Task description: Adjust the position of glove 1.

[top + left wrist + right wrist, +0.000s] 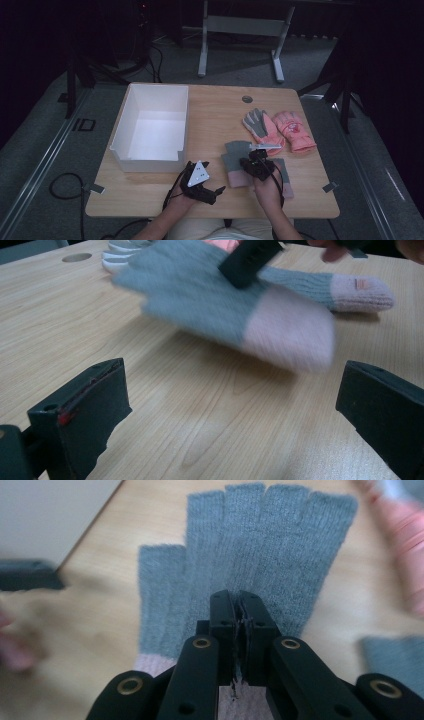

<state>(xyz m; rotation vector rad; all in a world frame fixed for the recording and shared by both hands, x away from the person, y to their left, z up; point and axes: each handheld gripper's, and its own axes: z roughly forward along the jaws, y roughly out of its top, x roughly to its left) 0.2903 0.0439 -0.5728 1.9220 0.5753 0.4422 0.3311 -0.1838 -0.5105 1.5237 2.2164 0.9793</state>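
A: Largest first: the tabletop (215, 107) carries a white bin (150, 127) at about nine o'clock from its middle, open on top, its near wall notched.

B: And at about two o'clock?
A: A pair of pink gloves (280, 130), one palm-up with a grey palm. In the left gripper view they are cut off by the top edge, so little of them can be made out.

B: Where is the grey glove?
A: The grey fingerless glove (250, 555) with a pink cuff lies at about five o'clock from the tabletop's middle, fingers pointing away from the person. The right tongs (239, 630) are pressed together on its knit near the cuff. Its mate (350, 290) lies just beyond; in the right gripper view only a grey corner of the mate shows at the right edge.

B: Anything blurred?
A: The held glove is smeared in the left gripper view, its edges hard to trace.

B: The left tongs?
A: The left tongs (230, 405) stand wide apart over bare wood at six o'clock, nothing between them.
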